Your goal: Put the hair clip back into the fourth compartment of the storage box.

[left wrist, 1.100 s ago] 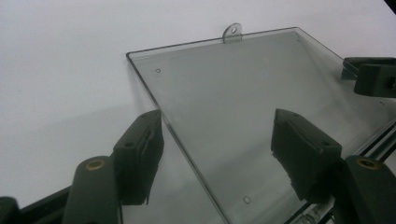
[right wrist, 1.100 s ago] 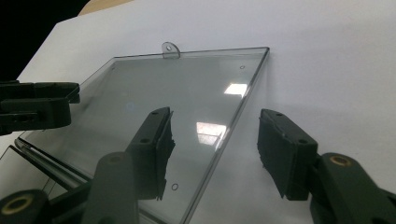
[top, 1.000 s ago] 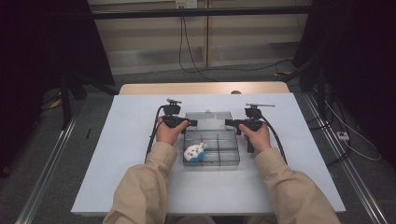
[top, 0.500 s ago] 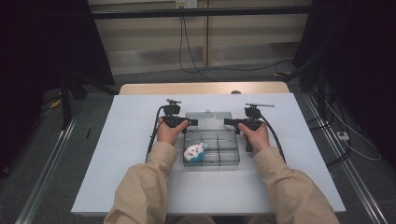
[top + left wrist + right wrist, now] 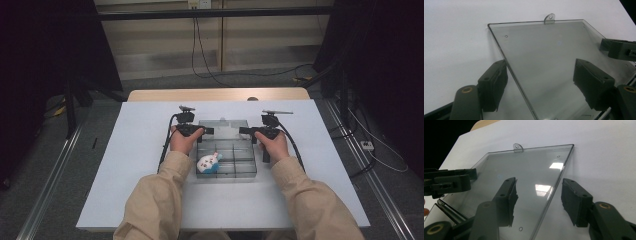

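A clear plastic compartment box (image 5: 235, 167) sits mid-table between the person's hands, with its clear lid (image 5: 223, 127) swung back on the far side. A small white and blue plush toy (image 5: 208, 162) lies in the box's near left compartment. My left gripper (image 5: 207, 131) points inward at the lid's left edge. In the left gripper view its jaws (image 5: 539, 65) straddle that edge of the lid (image 5: 544, 50). They have just been opening, and the pads do not press on it. My right gripper (image 5: 242, 131) mirrors it, open (image 5: 538, 182) astride the lid's right edge (image 5: 554, 192).
The white table top (image 5: 140, 165) spreads wide to the left, right and front of the box. A wooden strip (image 5: 215, 94) runs along the far edge. Cables trail from both grippers down beside the forearms. Dark stands and floor cables surround the table.
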A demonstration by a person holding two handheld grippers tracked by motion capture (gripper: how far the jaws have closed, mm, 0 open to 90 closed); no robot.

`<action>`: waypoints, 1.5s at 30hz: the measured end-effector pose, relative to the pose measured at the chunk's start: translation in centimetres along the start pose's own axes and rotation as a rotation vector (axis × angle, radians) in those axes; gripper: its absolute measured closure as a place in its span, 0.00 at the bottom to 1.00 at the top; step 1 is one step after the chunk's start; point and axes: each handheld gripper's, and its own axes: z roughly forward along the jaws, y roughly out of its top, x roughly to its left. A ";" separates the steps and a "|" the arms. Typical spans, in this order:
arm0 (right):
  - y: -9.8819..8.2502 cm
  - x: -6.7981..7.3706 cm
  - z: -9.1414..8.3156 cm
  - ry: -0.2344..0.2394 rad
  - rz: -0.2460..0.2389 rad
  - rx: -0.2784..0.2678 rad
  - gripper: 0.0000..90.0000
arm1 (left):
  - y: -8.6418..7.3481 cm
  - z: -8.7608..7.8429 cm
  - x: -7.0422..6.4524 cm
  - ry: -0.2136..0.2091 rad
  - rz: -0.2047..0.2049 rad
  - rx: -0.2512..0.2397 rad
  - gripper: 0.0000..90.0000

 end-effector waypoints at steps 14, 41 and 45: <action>0.3 0.4 0.0 0.050 0.010 0.002 0.55 | 0.6 -0.5 -0.4 -0.023 0.003 -0.011 0.39; 1.3 3.0 -3.4 0.003 -0.200 -0.074 0.68 | 1.5 -4.6 -2.2 0.001 0.161 -0.108 0.62; 1.3 3.3 -3.8 -0.003 -0.221 -0.073 0.68 | 1.5 -5.0 -2.5 0.001 0.175 -0.109 0.62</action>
